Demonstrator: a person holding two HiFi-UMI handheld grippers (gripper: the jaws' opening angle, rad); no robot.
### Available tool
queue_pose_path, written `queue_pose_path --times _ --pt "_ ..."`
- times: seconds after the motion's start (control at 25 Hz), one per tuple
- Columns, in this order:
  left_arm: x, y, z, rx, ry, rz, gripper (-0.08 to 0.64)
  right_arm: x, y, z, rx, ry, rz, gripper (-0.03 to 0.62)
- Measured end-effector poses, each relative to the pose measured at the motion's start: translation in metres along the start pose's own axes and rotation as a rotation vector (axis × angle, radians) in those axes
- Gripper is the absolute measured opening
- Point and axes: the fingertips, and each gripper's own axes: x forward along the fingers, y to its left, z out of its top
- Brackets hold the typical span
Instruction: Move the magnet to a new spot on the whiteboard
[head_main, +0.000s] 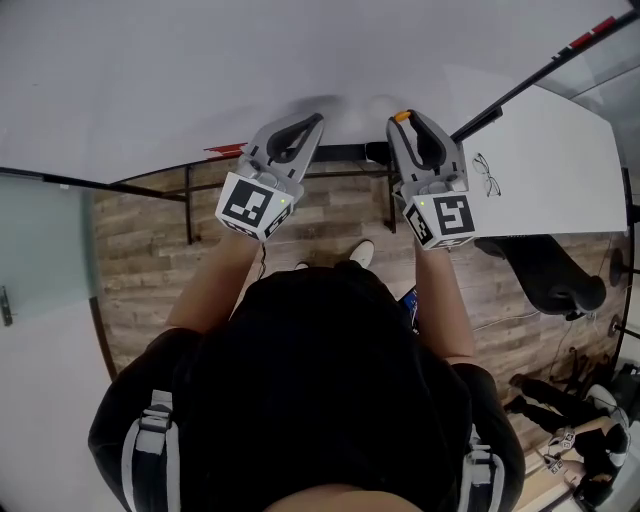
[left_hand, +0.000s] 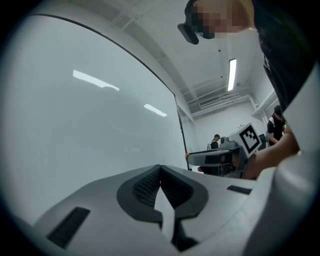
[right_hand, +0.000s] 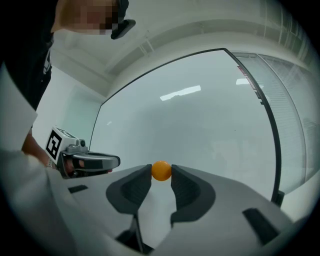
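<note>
A small round orange magnet (right_hand: 161, 170) sits between the tips of my right gripper (right_hand: 161, 172), whose pads press on both its sides, right at the whiteboard (right_hand: 200, 125). From the head view the magnet (head_main: 402, 117) shows as an orange spot at the tip of the right gripper (head_main: 405, 122), against the whiteboard (head_main: 200, 70). My left gripper (head_main: 312, 122) is held up beside it, to the left, its jaws closed together with nothing in them. In the left gripper view the left gripper (left_hand: 160, 169) points along the bare whiteboard (left_hand: 90, 115), the right gripper (left_hand: 220, 159) showing at its right.
A black whiteboard frame edge (right_hand: 270, 125) runs down the right side. Below the board are its black stand legs (head_main: 188, 205) on a wood floor (head_main: 140, 260). A white table (head_main: 560, 170) with glasses (head_main: 486, 174) and a black chair (head_main: 550, 272) stand at the right.
</note>
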Motion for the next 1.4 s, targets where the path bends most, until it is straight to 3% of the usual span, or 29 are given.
queue_pose_path --times 0.4,0.76,1.4 --pt "-0.05 0.004 -0.006 -0.009 0.019 -0.004 0.004 -0.016 0.057 0.003 0.074 -0.044 0.108 0.12" --pt "-0.066 0.001 -0.005 0.007 0.03 -0.006 0.005 -0.018 0.081 0.008 0.054 -0.039 0.16 0.12" --pt "-0.052 0.001 0.001 0.006 0.03 0.055 0.005 -0.009 0.06 0.008 0.092 -0.047 0.206 0.12"
